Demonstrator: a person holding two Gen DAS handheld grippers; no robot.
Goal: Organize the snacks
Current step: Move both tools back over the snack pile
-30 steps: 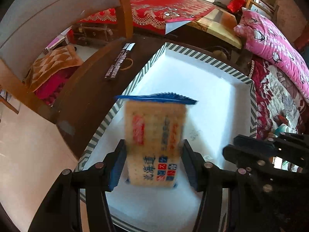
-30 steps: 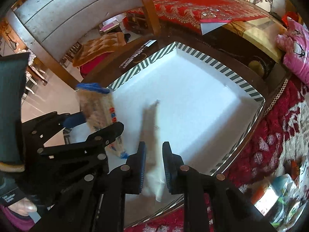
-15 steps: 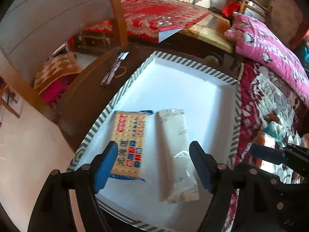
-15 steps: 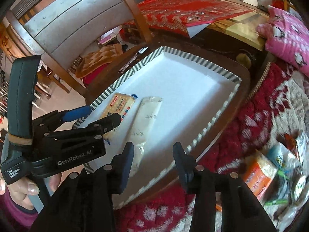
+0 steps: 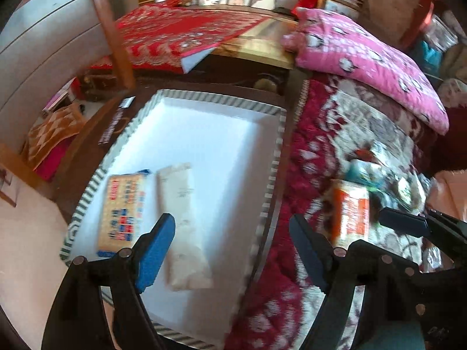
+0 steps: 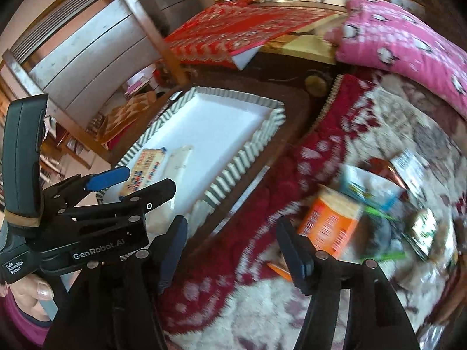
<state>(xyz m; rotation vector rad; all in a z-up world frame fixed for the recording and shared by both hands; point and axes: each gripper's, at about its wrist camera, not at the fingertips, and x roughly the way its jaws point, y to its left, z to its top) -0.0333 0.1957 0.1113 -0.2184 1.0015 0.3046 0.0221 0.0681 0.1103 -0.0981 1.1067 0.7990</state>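
Note:
A white tray with a striped rim (image 5: 277, 151) (image 6: 245, 151) holds a yellow cracker pack (image 5: 122, 210) (image 6: 146, 169) and a pale white snack pack (image 5: 182, 221) (image 6: 178, 163) side by side at its near left. My left gripper (image 5: 233, 248) is open and empty above the tray's near right edge. My right gripper (image 6: 230, 250) is open and empty over the red patterned blanket (image 6: 277, 175), left of an orange snack pack (image 6: 329, 224) (image 5: 351, 215) in a pile of loose snacks (image 6: 408, 192).
The tray sits on a dark wooden table (image 5: 87, 157). A pink quilt (image 5: 364, 58) lies at the back right. A red cloth (image 5: 181, 38) covers furniture behind the tray. A wooden chair (image 6: 140, 26) stands at the left.
Both grippers let go of their packs in the tray, opened wide, and swung right, away from the tray, toward the snack pile on the blanket.

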